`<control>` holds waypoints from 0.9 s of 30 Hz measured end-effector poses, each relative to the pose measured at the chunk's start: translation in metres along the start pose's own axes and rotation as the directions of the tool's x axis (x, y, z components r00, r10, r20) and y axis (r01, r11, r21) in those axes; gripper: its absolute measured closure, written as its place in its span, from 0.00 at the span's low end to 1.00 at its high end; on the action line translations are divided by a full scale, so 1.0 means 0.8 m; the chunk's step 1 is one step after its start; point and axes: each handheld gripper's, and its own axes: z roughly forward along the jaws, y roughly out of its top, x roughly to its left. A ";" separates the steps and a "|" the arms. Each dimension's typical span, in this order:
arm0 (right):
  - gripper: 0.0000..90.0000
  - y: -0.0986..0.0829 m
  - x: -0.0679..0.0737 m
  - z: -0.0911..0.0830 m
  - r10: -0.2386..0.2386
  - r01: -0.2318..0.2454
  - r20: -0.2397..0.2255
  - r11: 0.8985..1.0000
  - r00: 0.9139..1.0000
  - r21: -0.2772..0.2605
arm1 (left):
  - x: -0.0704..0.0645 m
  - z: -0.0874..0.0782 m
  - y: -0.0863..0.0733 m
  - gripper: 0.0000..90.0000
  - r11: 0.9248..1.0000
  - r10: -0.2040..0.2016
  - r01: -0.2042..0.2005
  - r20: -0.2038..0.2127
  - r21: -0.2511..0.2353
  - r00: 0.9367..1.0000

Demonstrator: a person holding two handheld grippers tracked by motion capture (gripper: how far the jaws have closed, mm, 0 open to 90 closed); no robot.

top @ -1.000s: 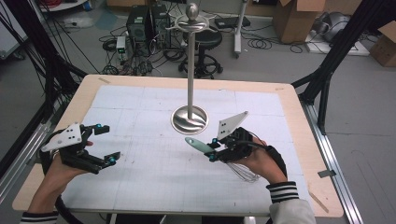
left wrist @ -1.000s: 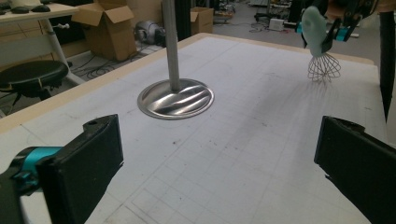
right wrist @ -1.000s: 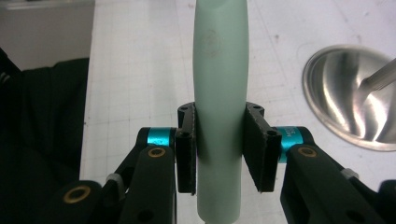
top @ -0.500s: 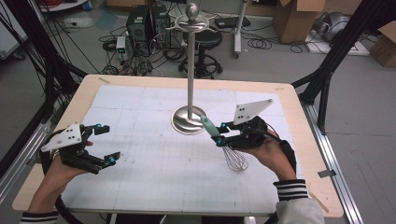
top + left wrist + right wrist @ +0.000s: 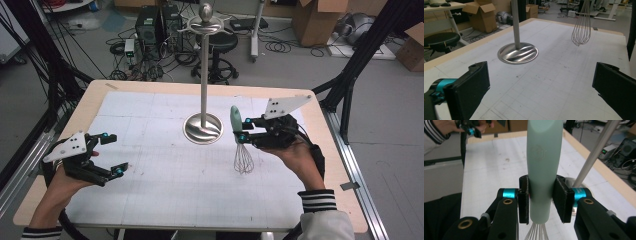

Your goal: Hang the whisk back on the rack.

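At the table's near left, the left gripper (image 5: 111, 154) hovered low over the white gridded mat (image 5: 165, 175), jaws spread wide and empty. Centre of the mat stood the tall polished steel stand with a round base (image 5: 203, 127). Just right of that base, the right gripper (image 5: 242, 128) was clamped on the pale green handle of a wire balloon whisk (image 5: 235, 119). The handle sat upright between the two pads (image 5: 523, 200), gripped near its lower end; the wire loops (image 5: 243, 159) hung below, clear of the mat.
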 end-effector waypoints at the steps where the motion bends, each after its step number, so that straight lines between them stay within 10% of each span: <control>1: 0.76 0.001 0.000 -0.002 0.008 -0.008 -0.002 1.000 1.000 -0.002 | 0.000 0.000 0.000 0.02 1.000 0.002 -0.002 0.001 0.000 1.000; 27: 0.76 0.053 -0.051 -0.032 0.075 -0.071 0.069 0.996 0.995 -0.054 | 0.001 0.000 0.000 0.02 1.000 0.004 -0.005 0.009 0.009 1.000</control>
